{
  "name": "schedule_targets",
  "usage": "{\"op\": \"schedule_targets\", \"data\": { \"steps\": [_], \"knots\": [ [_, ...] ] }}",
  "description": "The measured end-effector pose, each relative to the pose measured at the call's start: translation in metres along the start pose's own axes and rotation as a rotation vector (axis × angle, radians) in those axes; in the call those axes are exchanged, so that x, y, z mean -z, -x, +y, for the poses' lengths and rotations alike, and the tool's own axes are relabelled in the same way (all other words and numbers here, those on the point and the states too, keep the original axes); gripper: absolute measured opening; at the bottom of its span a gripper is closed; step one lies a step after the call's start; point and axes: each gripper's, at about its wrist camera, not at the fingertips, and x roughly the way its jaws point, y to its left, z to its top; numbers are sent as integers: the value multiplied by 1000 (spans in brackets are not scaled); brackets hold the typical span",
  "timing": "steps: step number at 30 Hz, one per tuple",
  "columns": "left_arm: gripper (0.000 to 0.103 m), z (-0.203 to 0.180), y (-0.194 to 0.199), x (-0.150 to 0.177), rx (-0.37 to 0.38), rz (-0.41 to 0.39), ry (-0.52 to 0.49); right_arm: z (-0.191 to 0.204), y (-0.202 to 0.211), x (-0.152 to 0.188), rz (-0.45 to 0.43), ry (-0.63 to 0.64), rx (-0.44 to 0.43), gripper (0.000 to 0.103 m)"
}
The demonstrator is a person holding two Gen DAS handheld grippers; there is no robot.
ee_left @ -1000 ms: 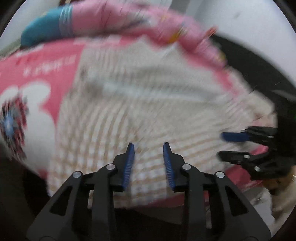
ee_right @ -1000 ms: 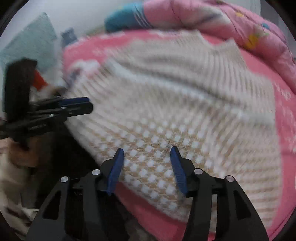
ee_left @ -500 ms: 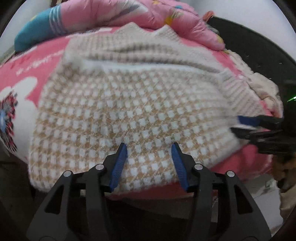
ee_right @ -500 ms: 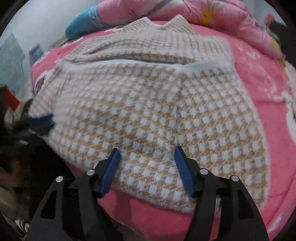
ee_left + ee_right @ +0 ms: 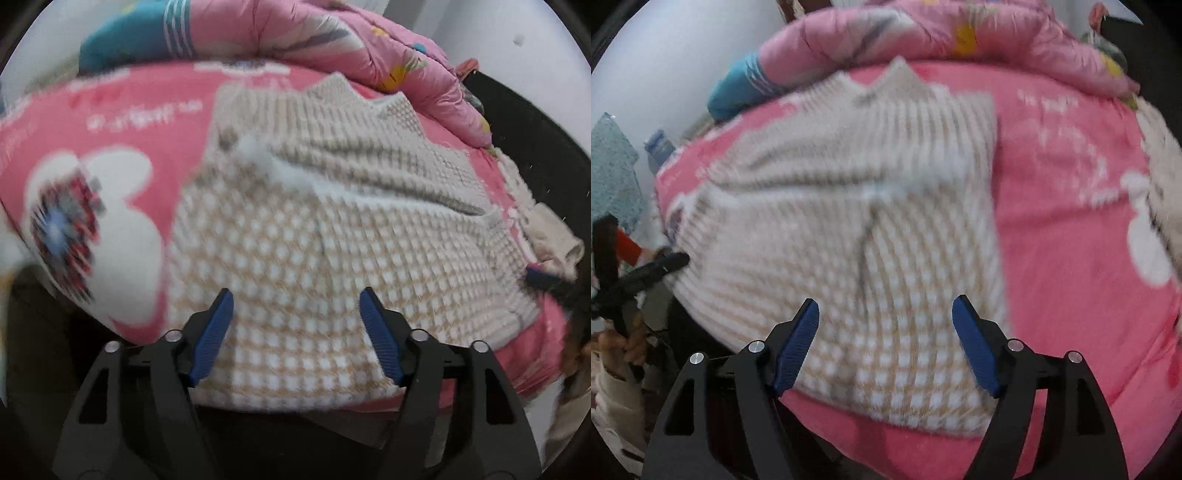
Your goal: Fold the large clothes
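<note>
A beige and white checked knit sweater (image 5: 332, 236) (image 5: 857, 229) lies folded on a pink printed bed cover (image 5: 110, 155) (image 5: 1071, 229), its lower part laid over the upper part. My left gripper (image 5: 297, 317) hovers above the sweater's near hem, its jaws opening, nothing between the blue pads. My right gripper (image 5: 885, 325) hangs over the near right part of the sweater, jaws also opening and empty. The right gripper's tip (image 5: 543, 280) shows at the sweater's right edge in the left wrist view. The left gripper's tip (image 5: 661, 267) shows at its left edge in the right wrist view.
A pink quilt (image 5: 332, 44) (image 5: 960, 40) and a teal pillow (image 5: 129, 37) (image 5: 738, 88) lie along the far side of the bed. Another pale garment (image 5: 546, 232) (image 5: 1160, 177) lies at the bed's right side. The bed's near edge drops into dark floor.
Both grippers have opened wider and drawn back up from the sweater. The right gripper has swung toward the sweater's right side; more pink cover now shows on its right.
</note>
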Motion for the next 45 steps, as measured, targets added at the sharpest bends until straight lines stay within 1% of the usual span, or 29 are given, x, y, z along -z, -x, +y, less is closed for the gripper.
{"op": "schedule_targets", "data": {
  "steps": [1,4,6,7,9,10,11,13,15,17,19,21,23,24,26,28,30,33,34,35,36,37,38,40,42,44,45],
  "knots": [
    [69,0,3,-6,-7,-5,-9,-2,5,-12,-16,-2,-32,74],
    [70,-5,13,-35,-17,-25,-26,-9,7,-51,-46,-27,-83,78],
    [71,-7,14,-55,-43,-40,-39,-13,0,-79,-57,-42,-116,78],
    [71,-10,17,-64,-61,-49,-43,-11,-7,-99,-62,-44,-133,78],
    [72,-11,14,-94,-92,-70,-78,-14,-24,-136,-50,-45,-141,79],
    [75,-12,9,-107,-110,-87,-108,-16,-35,-153,-41,-59,-139,79],
    [75,-15,3,-123,-138,-101,-131,-18,-41,-161,-31,-71,-144,79],
    [75,-14,-7,-147,-167,-105,-150,-26,-68,-195,18,-105,-184,79],
    [75,-17,-25,-175,-143,-97,-167,-29,-85,-220,44,-125,-211,79],
    [75,-24,-46,-204,-98,-82,-179,-30,-109,-253,50,-152,-226,79],
    [76,-33,-74,-233,-20,-47,-164,-29,-135,-285,58,-178,-231,79],
    [78,-42,-105,-254,70,-7,-139,-25,-157,-303,82,-189,-217,79],
    [78,-52,-139,-275,101,18,-101,-24,-184,-321,106,-215,-189,79],
    [78,-56,-152,-279,101,26,-94,-26,-201,-329,129,-239,-191,79],
    [78,-66,-182,-293,86,43,-83,-29,-220,-336,158,-279,-195,78],
    [78,-72,-205,-301,66,49,-69,-30,-240,-340,193,-295,-189,72],
    [78,-75,-223,-309,39,50,-54,-28,-252,-343,212,-288,-171,69],
    [78,-75,-240,-318,37,43,-33,-23,-265,-345,234,-245,-130,63],
    [76,-75,-246,-319,43,47,-20,-22,-269,-345,243,-232,-123,59],
    [73,-75,-250,-321,49,51,-14,-22,-271,-345,250,-221,-113,56],
    [65,-74,-253,-322,49,57,-12,-22,-274,-343,257,-208,-94,47],
    [57,-74,-256,-323,43,65,-13,-23,-275,-343,259,-195,-95,35],
    [48,-74,-258,-324,36,67,-10,-23,-276,-343,259,-185,-94,30],
    [37,-74,-256,-325,52,58,-8,-21,-270,-341,240,-156,-79,19],
    [30,-77,-249,-324,44,42,-22,-19,-259,-338,211,-135,-93,16],
    [21,-81,-240,-323,34,22,-50,-16,-247,-336,187,-113,-97,14],
    [20,-83,-234,-322,33,11,-64,-14,-241,-334,175,-101,-102,14]
  ]
}}
